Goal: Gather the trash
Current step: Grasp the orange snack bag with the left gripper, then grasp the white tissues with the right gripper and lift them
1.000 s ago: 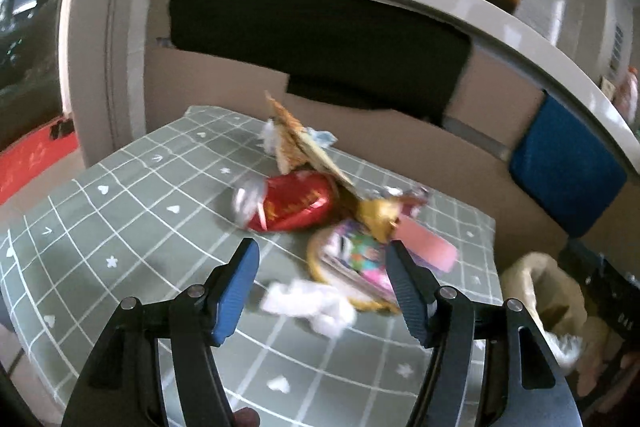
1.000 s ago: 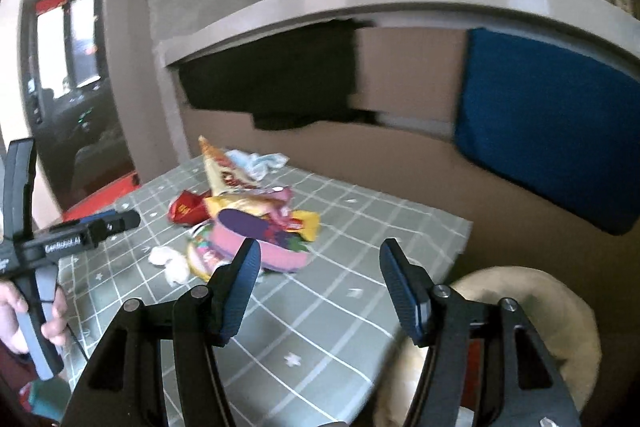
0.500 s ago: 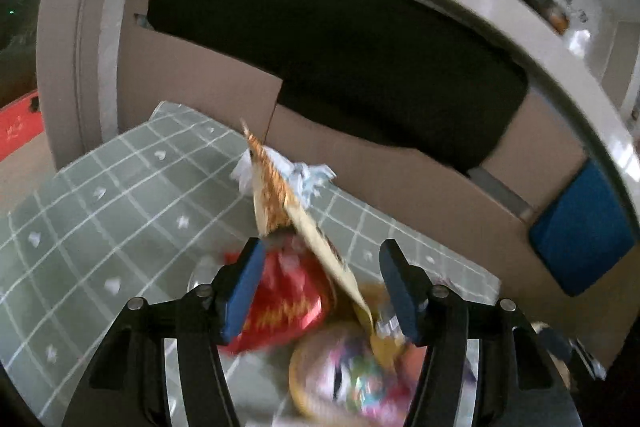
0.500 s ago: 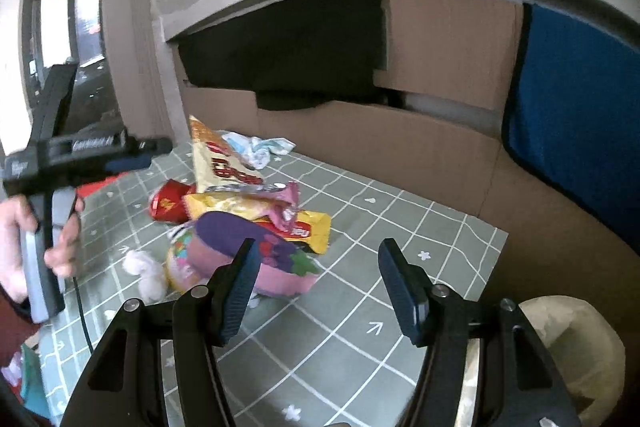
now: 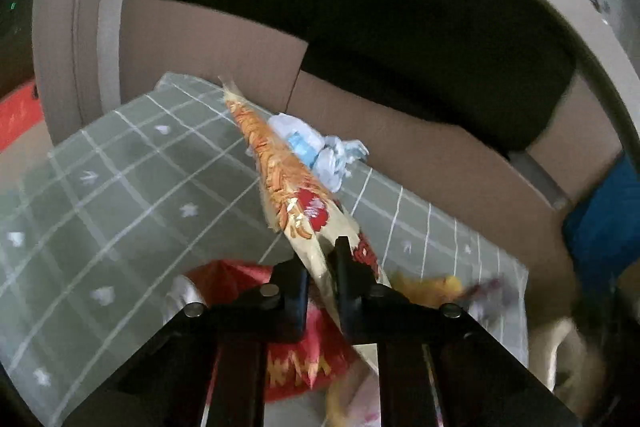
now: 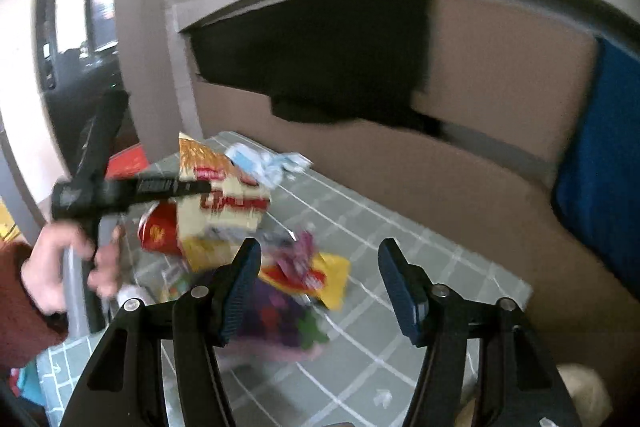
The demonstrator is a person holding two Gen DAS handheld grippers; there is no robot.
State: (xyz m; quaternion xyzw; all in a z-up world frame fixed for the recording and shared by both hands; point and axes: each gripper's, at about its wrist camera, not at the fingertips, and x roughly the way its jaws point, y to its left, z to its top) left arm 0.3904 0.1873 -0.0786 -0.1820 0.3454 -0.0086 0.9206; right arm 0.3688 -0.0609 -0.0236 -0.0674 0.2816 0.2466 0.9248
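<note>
Since the chip bag (image 5: 288, 195) stands tallest at the pile's 12 o'clock on the table (image 5: 120, 195), left gripper (image 5: 320, 267) pinches its lower edge, jaws closed on it; right gripper (image 6: 320, 283) hangs open, probably ready for the purple wrapper (image 6: 276, 315).

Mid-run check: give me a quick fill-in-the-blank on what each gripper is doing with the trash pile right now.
1. The left gripper has its fingers closed on the tall ____ bag.
2. The right gripper is ____ and holds nothing.
3. The crumpled pale blue wrapper lies ____ the tall bag, toward the cardboard.
4. The tablecloth is green with a white ____ pattern.

Missing words: snack; open; behind; grid
</note>
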